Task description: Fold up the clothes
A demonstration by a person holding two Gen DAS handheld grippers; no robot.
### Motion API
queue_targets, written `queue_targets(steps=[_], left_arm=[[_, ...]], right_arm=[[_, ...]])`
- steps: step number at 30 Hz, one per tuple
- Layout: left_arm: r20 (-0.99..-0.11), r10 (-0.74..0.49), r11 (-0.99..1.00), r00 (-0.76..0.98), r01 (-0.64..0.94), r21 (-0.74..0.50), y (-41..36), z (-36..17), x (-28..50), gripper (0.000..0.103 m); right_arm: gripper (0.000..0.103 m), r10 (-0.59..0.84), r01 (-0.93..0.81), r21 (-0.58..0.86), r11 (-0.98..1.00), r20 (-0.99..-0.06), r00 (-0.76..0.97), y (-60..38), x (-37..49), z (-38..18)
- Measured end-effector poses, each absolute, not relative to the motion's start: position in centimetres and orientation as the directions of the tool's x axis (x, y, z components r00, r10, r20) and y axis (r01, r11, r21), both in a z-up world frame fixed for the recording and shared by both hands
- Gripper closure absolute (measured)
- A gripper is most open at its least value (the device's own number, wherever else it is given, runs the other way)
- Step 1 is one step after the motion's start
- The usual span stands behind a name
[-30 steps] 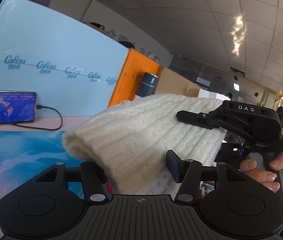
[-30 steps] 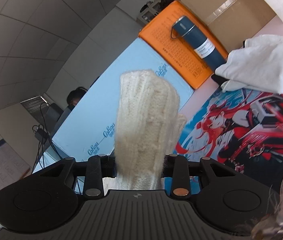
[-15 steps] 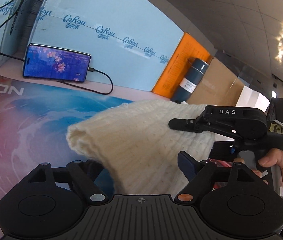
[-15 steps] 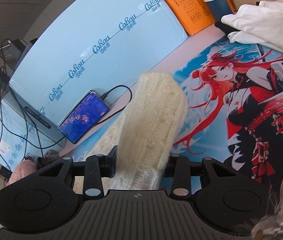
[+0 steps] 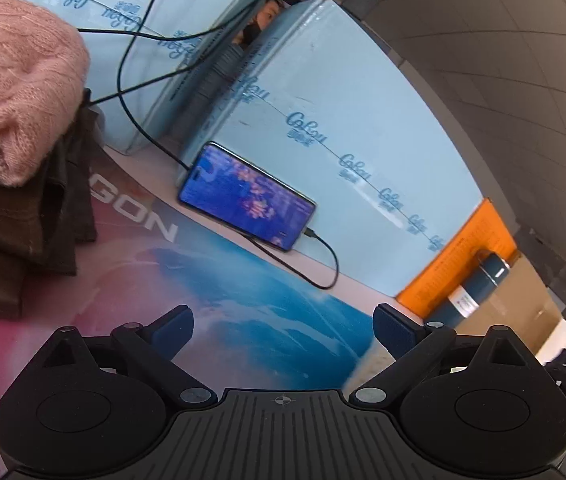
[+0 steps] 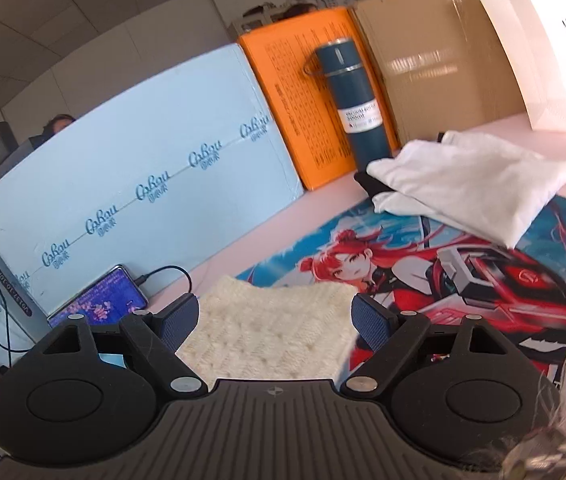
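Cream knit (image 6: 271, 332) lying flat between spread fingers of right gripper (image 6: 274, 318).
Left gripper (image 5: 283, 326) gapes empty, apparently let go.

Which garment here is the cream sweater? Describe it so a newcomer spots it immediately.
Start at the printed desk mat with the red-haired cartoon figure. At its near edge, between the open fingers of the right claw, lies the cream sweater. Its chunky knit sets it apart from the smooth white folded garment farther back.

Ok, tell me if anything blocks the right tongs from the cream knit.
Nothing visible does. The cream knit lies on the printed mat directly between the open right tongs; the white folded garment and the phone sit well aside.
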State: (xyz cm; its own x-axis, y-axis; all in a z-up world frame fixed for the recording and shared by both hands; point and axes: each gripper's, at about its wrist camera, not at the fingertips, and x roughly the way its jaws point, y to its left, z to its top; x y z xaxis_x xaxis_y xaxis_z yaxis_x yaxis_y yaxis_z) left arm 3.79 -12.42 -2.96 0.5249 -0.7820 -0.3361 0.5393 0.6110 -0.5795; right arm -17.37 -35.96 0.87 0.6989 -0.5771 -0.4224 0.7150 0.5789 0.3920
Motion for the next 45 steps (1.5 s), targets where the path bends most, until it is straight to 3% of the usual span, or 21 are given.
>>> queue_targets(steps=[4, 9, 18, 21, 23, 26, 31, 36, 40, 45], left_arm=[[-0.414, -0.691, 0.721, 0.592, 0.528, -0.448, -13.4, -3.1, 4.4, 0.005], [-0.482, -0.756, 0.639, 0.443, 0.659, -0.397, -15.1, -3.4, 3.7, 0.004], [-0.441, -0.861, 0.433, 0.254, 0.822, -0.371, -16.6, -2.7, 0.1, 0.004], [-0.429, -0.882, 0.366, 0.197, 0.859, -0.358, -16.9, -2.5, -0.8, 0.004], [-0.419, -0.891, 0.34, 0.173, 0.867, -0.365, -16.8, -2.5, -1.0, 0.003], [-0.405, -0.904, 0.3, 0.137, 0.877, -0.375, -16.8, -2.4, -1.2, 0.002], [-0.38, -0.922, 0.233, 0.071, 0.886, -0.401, -16.7, -2.5, -1.4, 0.0], [-0.353, -0.935, 0.168, -0.024, 0.849, -0.501, -16.9, -3.1, -0.6, 0.0], [-0.322, -0.947, 0.165, -0.01, 0.843, -0.512, -16.9, -3.0, -0.6, 0.0], [-0.401, -0.914, 0.251, 0.055, 0.854, -0.455, -18.2, -3.0, -0.8, 0.0]], right_arm=[[0.017, -0.391, 0.57, 0.485, 0.663, -0.425, 0.816, -34.8, -16.3, 1.4], [0.017, -0.19, 0.479, 0.633, 0.608, -0.47, 0.862, -35.6, -14.3, 0.4], [0.018, -0.166, 0.532, 0.532, 0.658, -0.587, 0.792, -34.2, -11.6, 0.3], [0.033, -0.217, 0.558, 0.446, 0.699, -0.612, 0.76, -33.4, -11.5, 0.0], [0.065, -0.267, 0.591, 0.399, 0.701, -0.622, 0.736, -33.3, -12.0, -0.2], [0.08, -0.249, 0.566, 0.464, 0.682, -0.58, 0.776, -34.0, -13.6, -0.8], [0.081, -0.268, 0.525, 0.572, 0.63, -0.474, 0.838, -34.0, -17.2, -1.0], [0.082, -0.302, 0.482, 0.649, 0.588, -0.376, 0.876, -33.9, -21.2, -1.4], [0.083, -0.319, 0.448, 0.708, 0.546, -0.32, 0.892, -33.9, -24.4, -2.0], [0.084, -0.356, 0.431, 0.736, 0.522, -0.272, 0.894, -33.2, -29.0, -2.9]])
